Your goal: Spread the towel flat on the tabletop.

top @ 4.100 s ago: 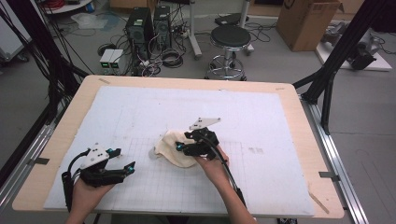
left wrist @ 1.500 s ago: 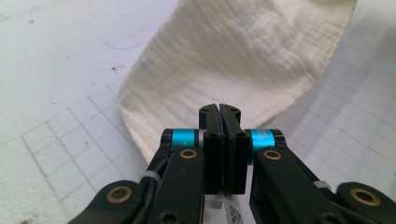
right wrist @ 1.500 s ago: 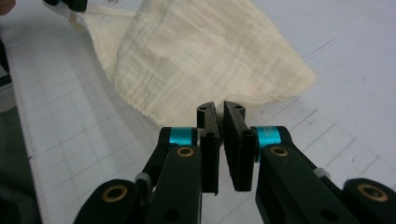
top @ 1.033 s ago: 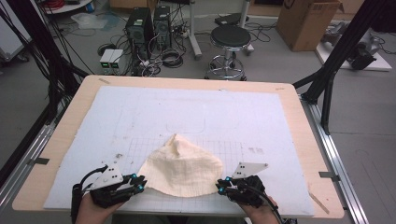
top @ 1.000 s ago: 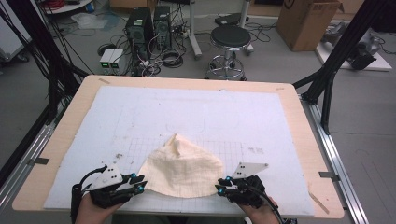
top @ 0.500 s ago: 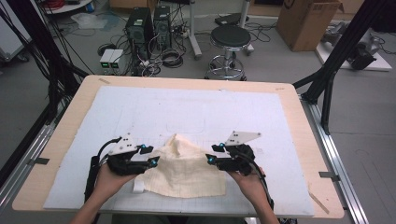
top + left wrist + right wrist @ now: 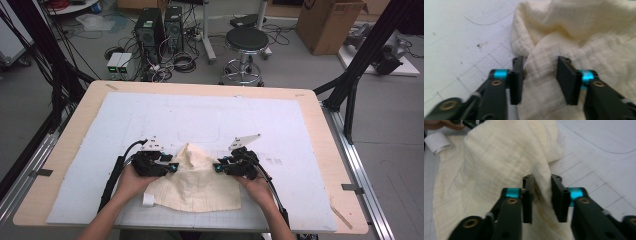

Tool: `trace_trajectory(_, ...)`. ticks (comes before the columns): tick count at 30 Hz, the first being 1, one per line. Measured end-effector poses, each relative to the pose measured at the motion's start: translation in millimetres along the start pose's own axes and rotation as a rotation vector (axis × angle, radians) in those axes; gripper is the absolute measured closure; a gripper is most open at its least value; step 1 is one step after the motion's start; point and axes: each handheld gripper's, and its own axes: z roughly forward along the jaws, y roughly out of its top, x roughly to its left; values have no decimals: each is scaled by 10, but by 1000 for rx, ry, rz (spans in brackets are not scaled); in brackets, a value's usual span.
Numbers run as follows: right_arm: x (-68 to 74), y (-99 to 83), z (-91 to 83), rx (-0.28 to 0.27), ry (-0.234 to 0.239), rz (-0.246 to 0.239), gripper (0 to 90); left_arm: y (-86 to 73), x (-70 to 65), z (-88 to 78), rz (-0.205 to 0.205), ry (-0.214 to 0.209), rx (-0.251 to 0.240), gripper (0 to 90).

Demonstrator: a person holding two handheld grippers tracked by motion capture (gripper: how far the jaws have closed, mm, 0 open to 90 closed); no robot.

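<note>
A cream cloth [image 7: 197,182] lies on the white mat [image 7: 200,115], flat at its near edge and bunched into a peak at the far side. My left gripper [image 7: 172,167] is at the cloth's left side. In the left gripper view this gripper [image 7: 540,72] stands open with a hump of the cloth [image 7: 574,30] between its jaws. My right gripper [image 7: 218,166] is at the cloth's right side. In the right gripper view that gripper [image 7: 541,192] is pinched on a raised fold of the cloth [image 7: 499,157].
A small white tag [image 7: 148,200] sticks out at the cloth's near left corner. The wooden table [image 7: 325,150] frames the mat, with bare mat beyond and beside the cloth. A stool [image 7: 245,40] and computers stand on the floor behind the table.
Both grippers left the cloth's near corners and moved forward to its middle sides. The cloth went from spread wide to narrower and bunched at the far side.
</note>
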Motion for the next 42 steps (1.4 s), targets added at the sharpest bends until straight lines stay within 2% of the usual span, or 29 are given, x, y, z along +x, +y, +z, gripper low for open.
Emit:
trace_trajectory(2,27,1,-8,12,5,-19,827,1,-25,-6,28,14,11,734)
trace_trajectory(4,45,4,-36,12,-12,-28,836,5,-47,-37,37,30,16,813)
trace_trajectory(6,48,3,-102,5,-27,-22,839,9,-47,-100,46,46,11,844)
trace_trajectory(7,57,-2,-186,-16,-41,-15,849,6,-50,-140,49,57,6,858)
trace_trajectory(8,57,-2,-186,-16,-41,-15,849,2,-44,-180,53,64,-1,858)
trace_trajectory(11,75,-12,-305,-41,-68,-18,856,-17,6,-280,19,85,-30,865)
trace_trajectory(13,84,-15,-366,-41,-82,-11,856,-23,23,-338,9,83,-46,865)
trace_trajectory(16,146,-12,-424,-34,-107,-16,854,-40,-46,-430,20,83,-70,865)
trace_trajectory(17,176,-14,-437,-34,-115,-33,852,-63,-78,-465,26,81,-75,865)
trace_trajectory(19,239,-32,-464,-27,-118,-48,852,-138,-128,-524,22,67,-84,865)
trace_trajectory(21,291,-79,-473,-32,-99,-46,852,-238,-168,-579,3,40,-89,865)
trace_trajectory(25,410,-194,-415,3,-73,-49,853,-433,-270,-660,-24,6,-84,866)
trace_trajectory(29,528,-304,-363,47,-39,-59,848,-535,-367,-732,-19,-45,-56,866)
trace_trajectory(31,572,-331,-360,63,-24,-68,809,-547,-398,-763,-7,-69,-61,860)
trace_trajectory(34,598,-322,-388,55,-2,-77,707,-506,-412,-795,-13,-93,-81,764)
trace_trajectory(36,607,-283,-438,22,2,-73,619,-430,-388,-809,-20,-101,-110,674)
trace_trajectory(37,602,-253,-471,3,10,-70,605,-383,-368,-812,-23,-103,-125,658)
trace_trajectory(40,577,-129,-563,-45,14,-85,578,-205,-287,-779,-31,-70,-152,604)
trace_trajectory(42,530,-36,-590,-76,-9,-90,588,-94,-221,-718,-24,-39,-154,602)
